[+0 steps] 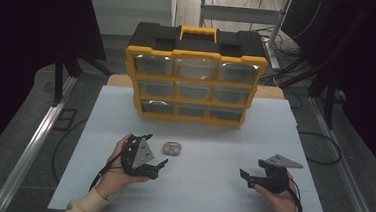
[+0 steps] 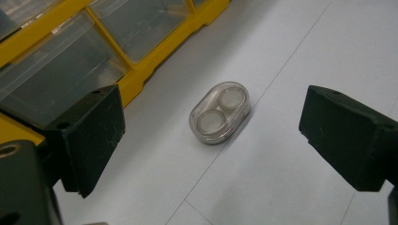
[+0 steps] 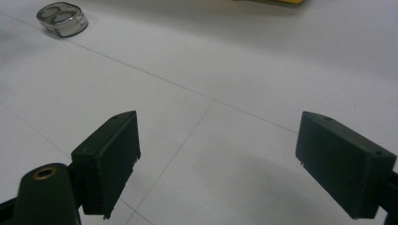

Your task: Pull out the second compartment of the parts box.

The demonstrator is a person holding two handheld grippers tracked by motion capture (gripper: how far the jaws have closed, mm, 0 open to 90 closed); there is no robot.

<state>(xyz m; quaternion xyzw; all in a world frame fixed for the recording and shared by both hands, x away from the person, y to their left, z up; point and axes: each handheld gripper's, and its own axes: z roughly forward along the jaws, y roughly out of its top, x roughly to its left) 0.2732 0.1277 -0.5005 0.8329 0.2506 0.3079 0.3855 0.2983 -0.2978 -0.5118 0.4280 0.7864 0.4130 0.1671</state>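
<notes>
A small clear oval case (image 1: 172, 148) with two round wells lies flat on the white table (image 1: 204, 197), in front of the organizer. In the left gripper view the case (image 2: 219, 112) sits on the table just ahead of the gap between the jaws. My left gripper (image 1: 153, 154) is open beside the case, touching nothing. My right gripper (image 1: 251, 170) is open over bare table at the right, pointing left. From the right gripper view the case (image 3: 62, 18) lies far off at the upper left, and that gripper (image 3: 220, 140) holds nothing.
A yellow and black organizer (image 1: 193, 81) with clear drawers stands upright at the back of the table; its lower drawers (image 2: 70, 70) are close to my left gripper. Cables and metal rails run along the floor on both sides.
</notes>
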